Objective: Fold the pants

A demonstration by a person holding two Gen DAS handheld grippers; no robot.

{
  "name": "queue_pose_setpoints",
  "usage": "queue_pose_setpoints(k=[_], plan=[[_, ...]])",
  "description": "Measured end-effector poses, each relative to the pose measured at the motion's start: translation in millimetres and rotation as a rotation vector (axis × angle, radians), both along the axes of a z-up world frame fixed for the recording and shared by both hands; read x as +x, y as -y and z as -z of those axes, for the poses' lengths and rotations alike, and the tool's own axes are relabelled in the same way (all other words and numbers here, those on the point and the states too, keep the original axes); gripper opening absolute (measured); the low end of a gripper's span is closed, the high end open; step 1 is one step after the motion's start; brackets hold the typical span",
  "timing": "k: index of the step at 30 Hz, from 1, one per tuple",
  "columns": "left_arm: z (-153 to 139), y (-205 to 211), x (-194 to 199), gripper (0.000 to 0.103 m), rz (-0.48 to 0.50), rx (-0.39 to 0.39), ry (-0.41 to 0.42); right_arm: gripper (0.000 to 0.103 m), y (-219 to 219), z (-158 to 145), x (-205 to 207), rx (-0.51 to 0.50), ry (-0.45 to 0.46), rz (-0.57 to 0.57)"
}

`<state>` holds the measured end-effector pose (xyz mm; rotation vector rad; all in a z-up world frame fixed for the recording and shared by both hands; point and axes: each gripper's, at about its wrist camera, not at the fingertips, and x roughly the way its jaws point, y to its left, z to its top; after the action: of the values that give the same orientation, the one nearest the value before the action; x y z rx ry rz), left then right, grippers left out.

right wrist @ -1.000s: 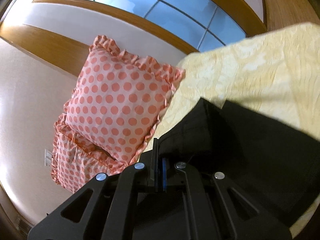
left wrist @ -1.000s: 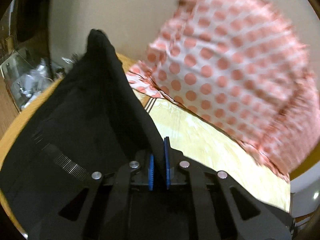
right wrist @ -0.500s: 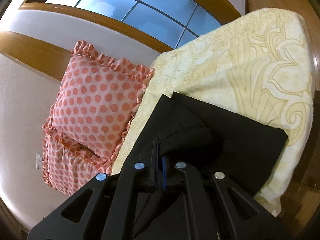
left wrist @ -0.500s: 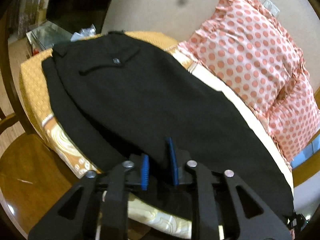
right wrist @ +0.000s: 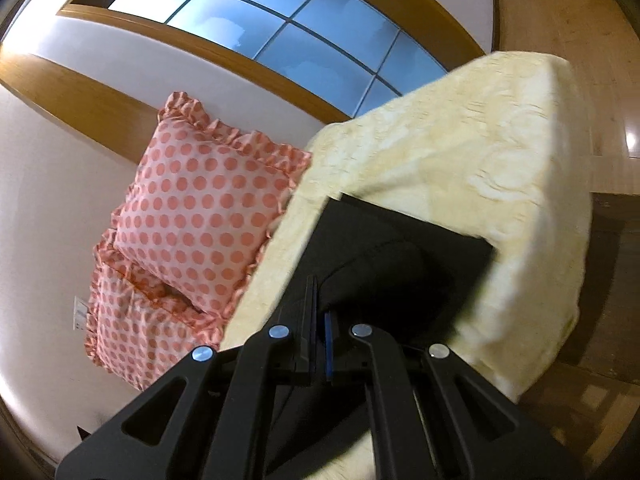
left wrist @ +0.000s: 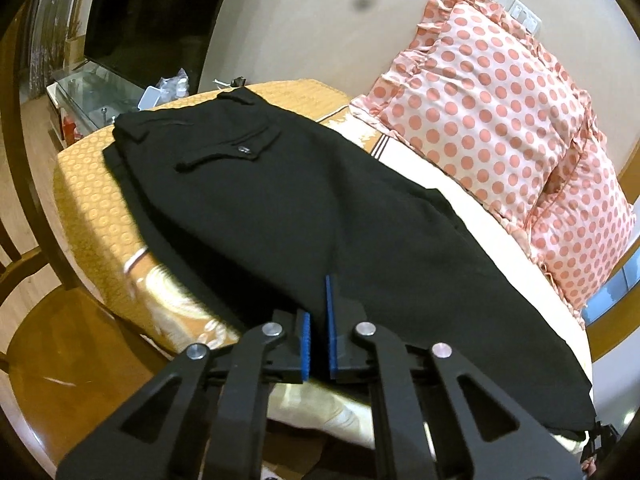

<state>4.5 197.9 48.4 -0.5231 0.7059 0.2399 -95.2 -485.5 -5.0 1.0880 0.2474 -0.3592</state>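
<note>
Pants, black, lie spread lengthwise on the bed, waistband and buttoned back pocket at the far end. Left claw sits at the near edge of the fabric; its blue pads stand slightly apart, and a grip on cloth cannot be confirmed. Right claw is pressed together, pinching a raised fold of the pants near the leg end. Two polka-dot pillows lean against the wall beside the bed.

Bed w/ yellow patterned cover. Black pants lie flat on it. Two polka-dot pillows along far edge.
</note>
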Motion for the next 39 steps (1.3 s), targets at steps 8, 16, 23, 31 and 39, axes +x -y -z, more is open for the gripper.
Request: queue_pose_setpoints(k=[8, 16, 23, 31, 39], plan=[[17, 4, -6, 0.012, 0.024, 0.068, -0.025, 0.003, -4, 19, -10, 0.014, -0.049, 0.012], [-9, 0, -30, 0.053, -0.054, 0.174, 0.065, 0.039, 4, 11, -30, -0.020, -0.111, 0.081], [-16, 27, -16, 0.065, 0.046, 0.194, 0.111, 0.061, 5, 5, -32, -0.075, -0.143, 0.153], [12, 47, 11, 0.066, 0.163, 0.129, 0.052, 0.026, -9, 14, -18, -0.056, -0.130, 0.053], [23, 47, 10, 0.079, 0.201, 0.110, 0.091, 0.006, -32, -21, 14, -0.223, -0.078, -0.003]])
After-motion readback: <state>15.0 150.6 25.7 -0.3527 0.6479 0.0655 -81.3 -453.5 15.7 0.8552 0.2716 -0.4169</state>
